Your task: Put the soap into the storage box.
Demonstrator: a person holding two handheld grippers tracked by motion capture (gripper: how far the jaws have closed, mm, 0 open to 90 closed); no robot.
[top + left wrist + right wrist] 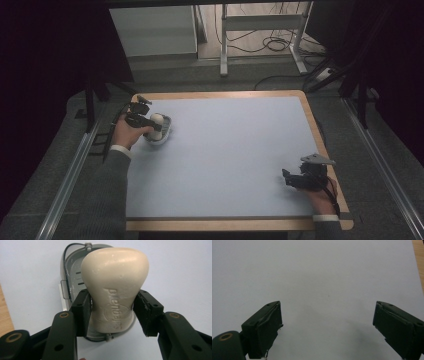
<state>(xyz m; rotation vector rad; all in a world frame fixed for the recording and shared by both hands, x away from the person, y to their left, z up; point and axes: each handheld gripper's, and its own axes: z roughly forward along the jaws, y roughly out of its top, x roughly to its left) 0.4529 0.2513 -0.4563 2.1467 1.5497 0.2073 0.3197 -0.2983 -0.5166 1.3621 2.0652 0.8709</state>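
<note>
Left gripper view: black jaws of left gripper (111, 312) clamped on the waist of a cream, embossed bar of soap (114, 282), pads pressing both narrow sides. Directly beneath, a grey oval soap dish with slotted floor (72, 275), resting on the pale blue table mat (175, 270). Whether soap touches dish: cannot tell. High view: soap (156, 120) and dish (165, 131) near the far left corner of the mat, left hand (127, 134) behind them. Right gripper (292, 179) by the near right corner, jaws wide apart, nothing between them, just bare mat (324, 282).
</note>
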